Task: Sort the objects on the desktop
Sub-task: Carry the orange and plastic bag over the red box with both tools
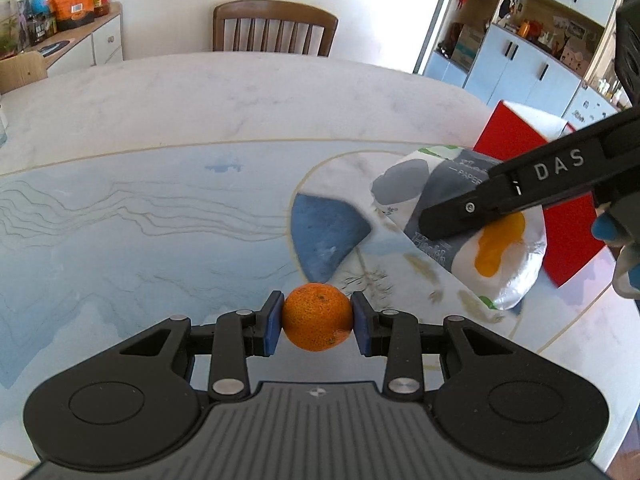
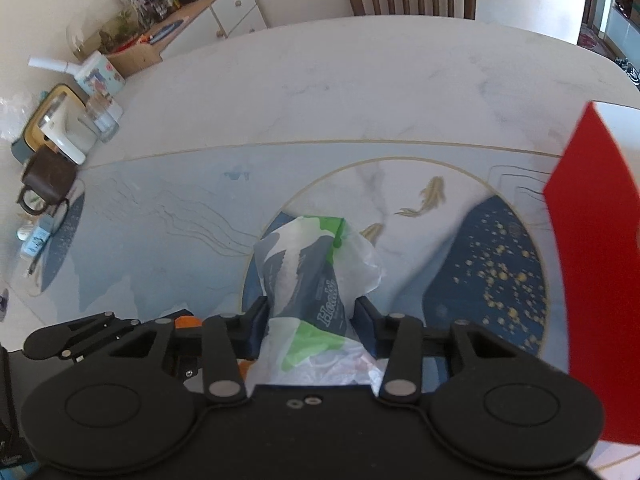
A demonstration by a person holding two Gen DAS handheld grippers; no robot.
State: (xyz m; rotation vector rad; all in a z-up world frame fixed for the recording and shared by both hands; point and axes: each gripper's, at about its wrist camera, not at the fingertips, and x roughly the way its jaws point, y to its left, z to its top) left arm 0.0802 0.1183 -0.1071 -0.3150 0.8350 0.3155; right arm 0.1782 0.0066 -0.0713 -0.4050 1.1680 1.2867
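My left gripper [image 1: 317, 318] is shut on a small orange [image 1: 317, 317], held between its blue pads above the table. My right gripper [image 2: 310, 320] is shut on a soft tissue pack [image 2: 310, 276] in white, grey and green wrapping. In the left wrist view the tissue pack [image 1: 464, 224] hangs to the right of the orange, with the right gripper's black finger [image 1: 500, 196] across it. A red box [image 1: 532, 168] stands behind the pack at the table's right edge; it also shows in the right wrist view [image 2: 596, 248].
The marble table [image 1: 200, 92] has a blue patterned mat [image 1: 120, 216]. A wooden chair [image 1: 274, 26] stands at the far side. Mugs, a glass and small items [image 2: 60, 148] crowd the table's left edge. A sideboard [image 1: 76, 40] holds snack bags and jars.
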